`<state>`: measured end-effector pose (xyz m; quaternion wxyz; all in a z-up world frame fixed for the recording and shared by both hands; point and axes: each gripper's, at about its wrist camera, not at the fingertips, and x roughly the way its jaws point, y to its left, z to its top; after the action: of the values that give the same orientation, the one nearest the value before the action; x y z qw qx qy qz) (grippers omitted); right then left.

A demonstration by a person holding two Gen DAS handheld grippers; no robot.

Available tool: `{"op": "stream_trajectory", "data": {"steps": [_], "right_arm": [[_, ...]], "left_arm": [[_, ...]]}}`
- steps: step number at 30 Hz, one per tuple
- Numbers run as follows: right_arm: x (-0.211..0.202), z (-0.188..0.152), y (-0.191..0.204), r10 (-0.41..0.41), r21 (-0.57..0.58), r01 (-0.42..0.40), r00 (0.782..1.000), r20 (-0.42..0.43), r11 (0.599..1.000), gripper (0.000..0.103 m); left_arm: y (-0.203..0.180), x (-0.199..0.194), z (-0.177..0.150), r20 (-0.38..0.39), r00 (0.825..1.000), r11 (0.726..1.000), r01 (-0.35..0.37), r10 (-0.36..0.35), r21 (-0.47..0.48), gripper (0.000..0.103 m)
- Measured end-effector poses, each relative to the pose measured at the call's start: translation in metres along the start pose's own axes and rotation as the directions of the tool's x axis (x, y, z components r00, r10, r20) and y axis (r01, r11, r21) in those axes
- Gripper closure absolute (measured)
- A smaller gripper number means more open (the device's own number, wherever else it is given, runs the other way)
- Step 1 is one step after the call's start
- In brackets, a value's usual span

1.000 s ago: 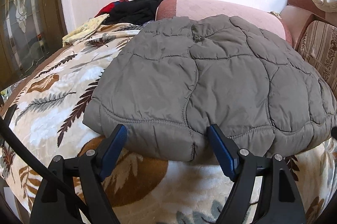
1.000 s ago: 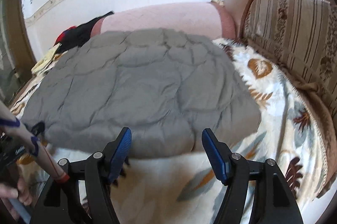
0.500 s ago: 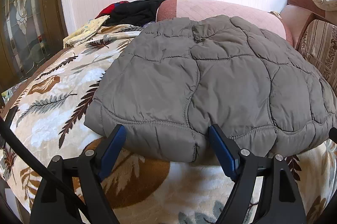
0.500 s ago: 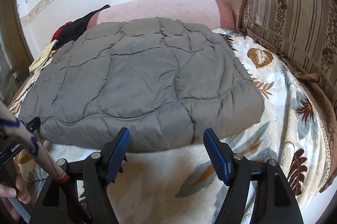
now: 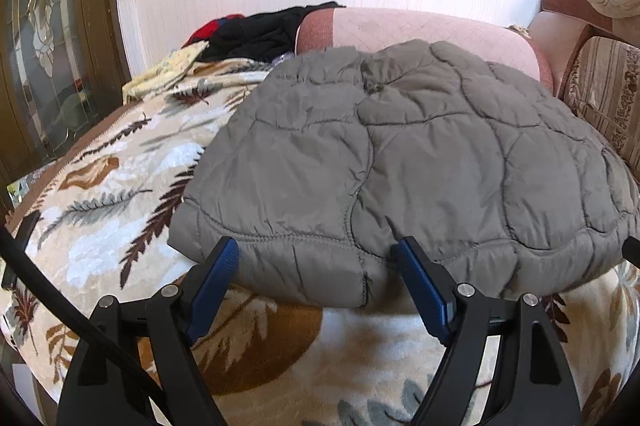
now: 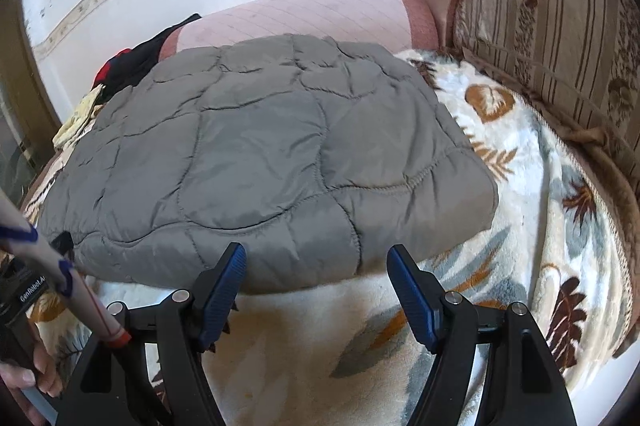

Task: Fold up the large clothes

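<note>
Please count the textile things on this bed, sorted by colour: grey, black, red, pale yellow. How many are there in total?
Grey: 1, the quilted jacket.
Black: 1, the black garment by the wall.
Red: 1, the red cloth, mostly hidden under the black one.
Pale yellow: 1, the yellow cloth at the bed's edge.
Total: 4.

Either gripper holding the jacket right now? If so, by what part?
Neither. Left gripper and right gripper both stand open at the near hem of the grey jacket; the pads don't press it.
</note>
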<state>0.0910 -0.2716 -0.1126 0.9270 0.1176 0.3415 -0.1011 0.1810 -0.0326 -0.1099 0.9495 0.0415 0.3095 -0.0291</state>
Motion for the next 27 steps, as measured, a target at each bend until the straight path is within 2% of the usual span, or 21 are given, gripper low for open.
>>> {"op": "stream_trajectory", "data": {"steps": [2, 3, 7, 11, 15, 17, 21, 27], "right_arm": [[-0.007, -0.002, 0.005, -0.005, -0.029, 0.006, 1.0, 0.022, 1.0, 0.025], [-0.01, -0.003, 0.008, -0.007, -0.042, 0.008, 0.999, 0.032, 0.999, 0.025], [-0.021, -0.013, 0.016, 0.015, -0.077, -0.012, 0.999, 0.037, 0.997, 0.021], [-0.029, -0.014, 0.014, 0.003, -0.085, 0.003, 0.998, 0.063, 0.996, 0.021], [-0.028, -0.007, -0.003, -0.037, -0.027, 0.04, 0.996, 0.084, 0.999, 0.021], [-0.022, -0.005, -0.016, -0.049, 0.031, 0.047, 0.997, 0.06, 0.998, 0.021], [-0.013, -0.002, -0.036, -0.058, 0.128, 0.055, 0.998, 0.022, 0.99, 0.021], [-0.009, 0.023, -0.05, -0.094, 0.131, 0.081, 0.991, 0.091, 0.988, 0.028]], "left_arm": [[0.0, -0.01, -0.004, 0.011, 1.0, 1.0, 0.019, -0.019, 0.002, 0.02], [-0.001, -0.015, -0.006, 0.012, 1.0, 1.0, 0.02, -0.02, 0.007, 0.014], [0.0, -0.019, -0.011, -0.002, 1.0, 1.0, 0.015, -0.015, 0.024, 0.013], [0.017, -0.013, -0.005, -0.014, 1.0, 0.998, 0.003, -0.004, -0.055, 0.013], [0.034, -0.005, 0.0, -0.019, 0.999, 0.993, -0.043, 0.041, -0.114, 0.013], [0.041, 0.004, -0.001, -0.054, 0.997, 0.988, -0.062, 0.055, -0.142, 0.013], [0.048, 0.024, -0.002, -0.135, 0.991, 0.982, -0.052, 0.028, -0.179, 0.013], [0.051, 0.032, -0.004, -0.156, 0.988, 0.979, -0.051, 0.02, -0.197, 0.009]]}}
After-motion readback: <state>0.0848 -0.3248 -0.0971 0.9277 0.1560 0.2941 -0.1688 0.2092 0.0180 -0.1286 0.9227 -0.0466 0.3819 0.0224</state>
